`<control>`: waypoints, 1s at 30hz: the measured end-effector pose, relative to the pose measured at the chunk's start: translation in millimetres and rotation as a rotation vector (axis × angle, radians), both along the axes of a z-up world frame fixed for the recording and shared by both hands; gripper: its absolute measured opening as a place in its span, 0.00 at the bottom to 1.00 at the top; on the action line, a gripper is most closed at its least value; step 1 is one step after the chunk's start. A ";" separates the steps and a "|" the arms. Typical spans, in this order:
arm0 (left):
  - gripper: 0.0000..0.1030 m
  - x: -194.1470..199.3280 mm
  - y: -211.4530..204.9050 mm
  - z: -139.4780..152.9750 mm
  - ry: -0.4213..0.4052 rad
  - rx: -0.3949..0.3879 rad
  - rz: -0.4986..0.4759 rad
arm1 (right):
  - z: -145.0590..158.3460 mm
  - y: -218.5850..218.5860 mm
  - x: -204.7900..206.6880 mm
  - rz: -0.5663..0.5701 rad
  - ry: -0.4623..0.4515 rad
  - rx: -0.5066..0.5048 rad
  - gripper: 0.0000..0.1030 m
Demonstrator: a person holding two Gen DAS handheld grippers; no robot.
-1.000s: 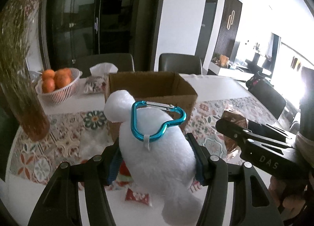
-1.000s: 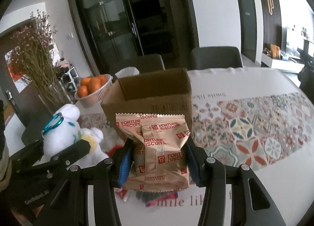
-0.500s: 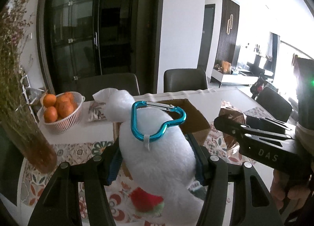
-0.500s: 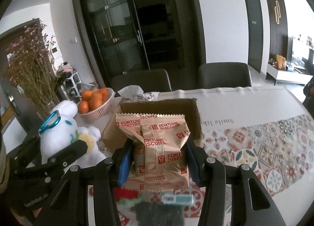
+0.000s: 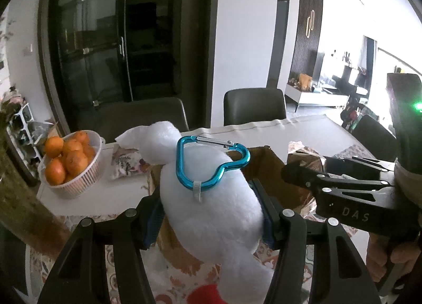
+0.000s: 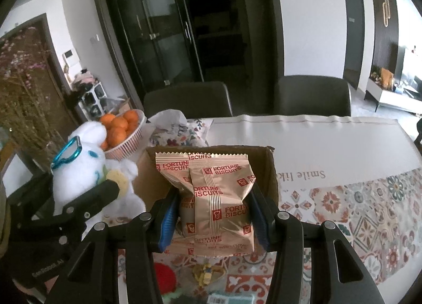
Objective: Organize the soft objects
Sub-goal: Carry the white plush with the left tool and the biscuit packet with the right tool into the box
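My left gripper [image 5: 211, 214] is shut on a white plush toy [image 5: 211, 203] with a blue heart-shaped carabiner [image 5: 211, 161] clipped to it. The toy hangs in front of an open cardboard box [image 5: 274, 172], hiding most of it. My right gripper [image 6: 212, 214] is shut on a gold Fortune Biscuits packet [image 6: 213, 203], held just before the same box [image 6: 271, 172]. In the right wrist view the plush toy [image 6: 79, 169] and left gripper [image 6: 87, 203] appear at the left. The right gripper [image 5: 298, 172] with its packet shows at the right of the left wrist view.
A white basket of oranges [image 5: 68, 161] and a floral tissue pouch [image 5: 126, 161] stand behind the box. Dried flowers [image 6: 23, 98] rise at the left. Small red and green items [image 6: 163, 277] lie on the patterned tablecloth [image 6: 369, 211]. Two dark chairs [image 6: 311, 95] stand beyond the table.
Both grippers have moved forward and slightly up toward the box, each still holding its object. The box now sits closer and lower behind the toy and packet.
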State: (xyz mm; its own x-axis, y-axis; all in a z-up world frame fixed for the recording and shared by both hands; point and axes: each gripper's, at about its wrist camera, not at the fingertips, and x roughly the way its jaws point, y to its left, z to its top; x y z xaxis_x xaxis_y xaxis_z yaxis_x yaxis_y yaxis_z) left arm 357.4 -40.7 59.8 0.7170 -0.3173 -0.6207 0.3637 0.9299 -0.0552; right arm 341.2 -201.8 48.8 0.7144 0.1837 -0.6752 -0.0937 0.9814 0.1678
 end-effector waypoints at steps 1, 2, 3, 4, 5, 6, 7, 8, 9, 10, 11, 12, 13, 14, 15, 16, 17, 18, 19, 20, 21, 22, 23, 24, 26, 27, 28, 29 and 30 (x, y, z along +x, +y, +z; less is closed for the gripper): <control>0.58 6.0 -1.3 -2.2 0.008 0.003 -0.005 | -2.1 -0.7 6.7 0.002 0.012 0.000 0.49; 0.58 11.4 -2.4 -3.7 0.016 0.006 -0.011 | -4.1 -1.4 12.6 0.005 0.022 0.000 0.49; 0.58 18.2 -3.6 -7.0 0.028 0.008 -0.016 | -7.0 -2.2 20.3 0.007 0.038 -0.001 0.49; 0.58 22.2 -3.9 -7.9 0.036 0.008 -0.017 | -8.7 -2.8 26.0 0.009 0.049 -0.003 0.49; 0.58 28.7 -4.7 -11.1 0.048 0.010 -0.018 | -10.7 -3.2 31.3 0.010 0.058 -0.004 0.49; 0.58 34.1 -5.7 -13.3 0.057 0.017 -0.022 | -12.9 -3.6 37.0 0.010 0.067 -0.008 0.49; 0.58 39.4 -7.2 -16.0 0.069 0.024 -0.022 | -15.6 -3.9 43.0 0.011 0.077 -0.015 0.49; 0.58 45.5 -7.8 -19.3 0.084 0.025 -0.019 | -18.2 -3.9 49.3 0.015 0.088 -0.019 0.49; 0.58 50.4 -8.7 -21.6 0.096 0.027 -0.021 | -20.9 -4.5 56.1 0.017 0.101 -0.019 0.49; 0.58 55.1 -10.0 -24.4 0.107 0.032 -0.025 | -23.9 -5.3 61.3 0.016 0.111 -0.019 0.49; 0.58 60.7 -11.9 -27.5 0.119 0.040 -0.030 | -27.5 -6.1 66.5 0.015 0.123 -0.018 0.49; 0.58 65.0 -13.2 -29.9 0.128 0.047 -0.031 | -30.7 -6.5 71.2 0.015 0.136 -0.016 0.49; 0.58 69.8 -15.1 -33.3 0.137 0.054 -0.030 | -34.3 -6.5 76.3 0.016 0.148 -0.015 0.49; 0.58 73.4 -15.3 -36.0 0.145 0.061 -0.036 | -37.7 -6.9 80.3 0.016 0.158 -0.017 0.49; 0.59 77.6 -16.2 -39.3 0.157 0.068 -0.046 | -41.0 -7.4 84.2 0.014 0.170 -0.017 0.49; 0.59 80.0 -19.0 -42.3 0.174 0.076 -0.058 | -44.3 -8.1 88.3 0.015 0.183 -0.012 0.49; 0.60 82.5 -21.1 -45.9 0.188 0.087 -0.066 | -47.5 -8.6 91.5 0.019 0.195 -0.009 0.49; 0.61 84.8 -21.9 -48.4 0.193 0.097 -0.067 | -50.5 -9.2 94.4 0.020 0.206 -0.006 0.50; 0.64 85.6 -23.7 -50.3 0.194 0.109 -0.066 | -51.9 -8.7 96.5 0.018 0.213 -0.003 0.51; 0.66 86.4 -24.5 -51.4 0.191 0.120 -0.062 | -53.5 -9.3 98.9 0.018 0.221 0.000 0.55; 0.70 86.2 -24.3 -51.4 0.186 0.125 -0.053 | -55.3 -9.7 101.2 0.020 0.229 0.002 0.57; 0.74 86.8 -23.5 -51.1 0.186 0.125 -0.049 | -55.9 -10.7 102.5 0.020 0.232 0.005 0.58; 0.77 87.6 -23.1 -50.8 0.187 0.128 -0.047 | -56.9 -11.2 103.8 0.020 0.238 0.008 0.60; 0.79 87.7 -22.8 -50.6 0.186 0.134 -0.044 | -57.7 -12.5 104.7 0.016 0.243 0.008 0.60; 0.79 84.7 -22.6 -49.3 0.174 0.150 -0.034 | -59.6 -14.1 106.4 0.005 0.250 0.001 0.60; 0.79 84.1 -22.1 -48.4 0.174 0.155 -0.027 | -60.0 -14.7 106.6 0.004 0.250 0.001 0.60; 0.79 81.4 -20.8 -47.2 0.176 0.157 -0.013 | -60.2 -14.4 106.2 0.004 0.252 0.001 0.60; 0.79 80.0 -18.9 -46.4 0.176 0.153 -0.006 | -59.9 -14.0 105.1 0.007 0.254 0.002 0.60; 0.79 79.0 -17.0 -45.6 0.175 0.150 0.001 | -59.0 -13.0 102.9 0.012 0.253 0.002 0.60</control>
